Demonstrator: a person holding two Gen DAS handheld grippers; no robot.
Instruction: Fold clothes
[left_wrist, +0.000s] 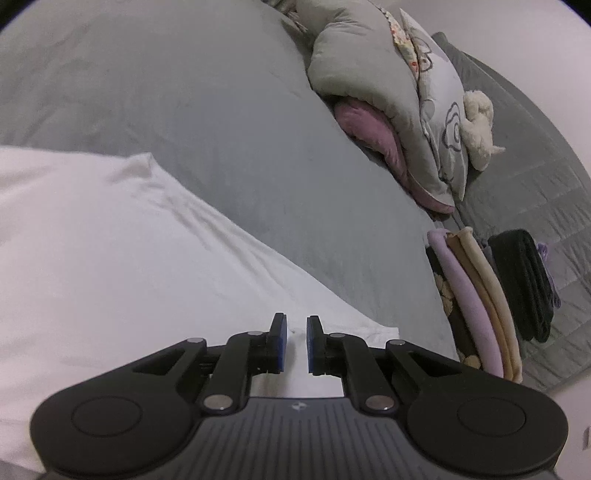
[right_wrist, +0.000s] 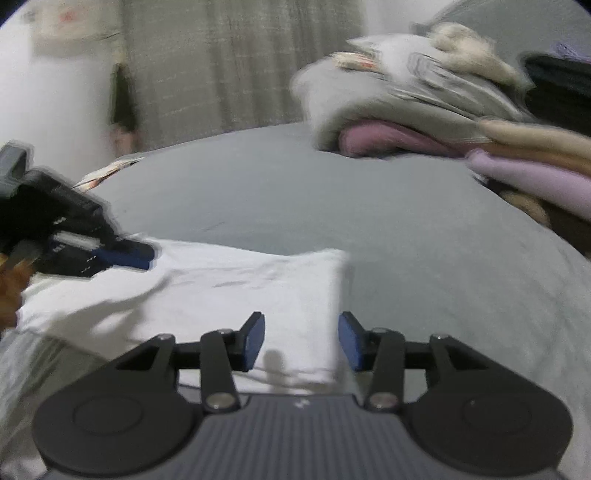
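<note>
A white garment (left_wrist: 110, 258) lies spread flat on the grey bed sheet (left_wrist: 221, 110). My left gripper (left_wrist: 295, 343) hovers over its near right corner. Its blue pads (left_wrist: 282, 343) stand almost together with only a thin slit between them, and I see no cloth pinched there. In the right wrist view the same white garment (right_wrist: 258, 288) lies under my right gripper (right_wrist: 301, 339), which is open over the garment's right edge with nothing between its fingers. The left gripper (right_wrist: 144, 256) shows at the left of that view, blurred, just above the garment's far side.
A bundled grey quilt with a pink lining (left_wrist: 369, 92) and a cream plush toy (left_wrist: 480, 122) lie at the back right. A stack of folded clothes (left_wrist: 476, 295) with dark items (left_wrist: 524, 284) beside it sits on the right. Grey curtains (right_wrist: 221, 66) hang beyond the bed.
</note>
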